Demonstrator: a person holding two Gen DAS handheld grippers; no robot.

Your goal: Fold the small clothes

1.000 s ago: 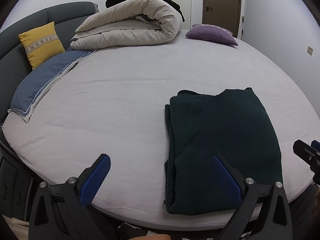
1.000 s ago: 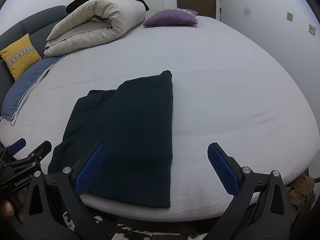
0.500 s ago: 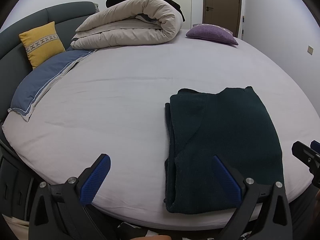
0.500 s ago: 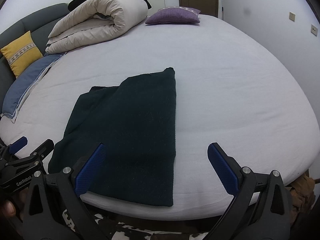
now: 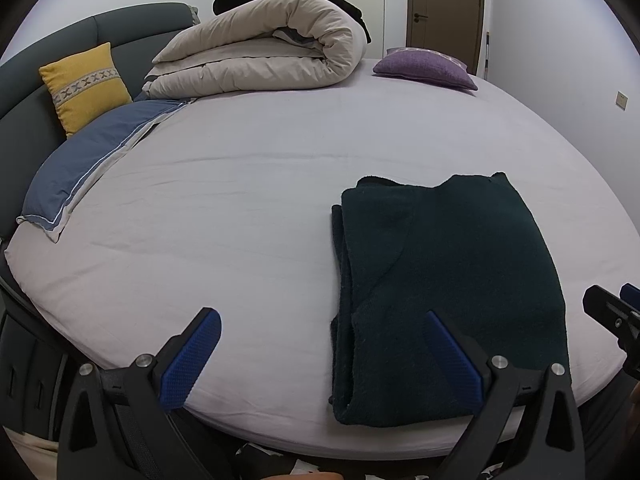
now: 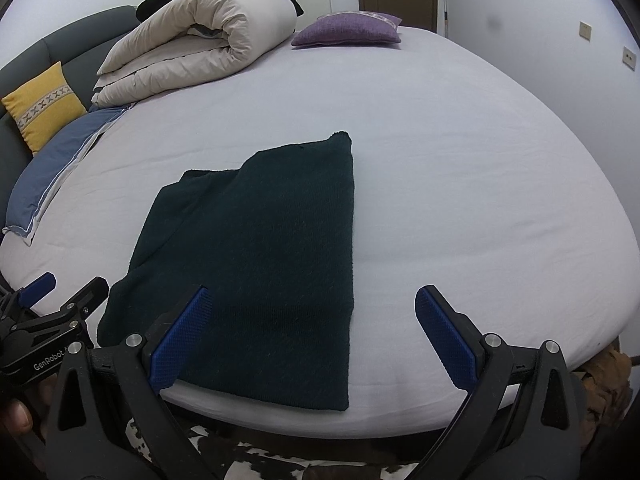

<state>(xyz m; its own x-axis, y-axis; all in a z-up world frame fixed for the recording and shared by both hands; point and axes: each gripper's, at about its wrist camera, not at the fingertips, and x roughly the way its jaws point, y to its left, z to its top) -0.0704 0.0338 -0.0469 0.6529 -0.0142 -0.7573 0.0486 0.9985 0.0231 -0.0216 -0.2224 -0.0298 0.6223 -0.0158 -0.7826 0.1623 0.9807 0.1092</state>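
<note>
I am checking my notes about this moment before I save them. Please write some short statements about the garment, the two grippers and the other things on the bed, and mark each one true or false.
1. The dark green garment lies folded on the bed sheet, near its front edge. True.
2. The right gripper is shut on the garment. False: its jaws stand wide open and hold nothing.
3. The left gripper is open. True.
4. The purple cushion lies on top of the garment. False: it lies at the far end of the bed, apart from it.
5. The rolled duvet is spread flat over the bed. False: it is rolled up at the far side.
</note>
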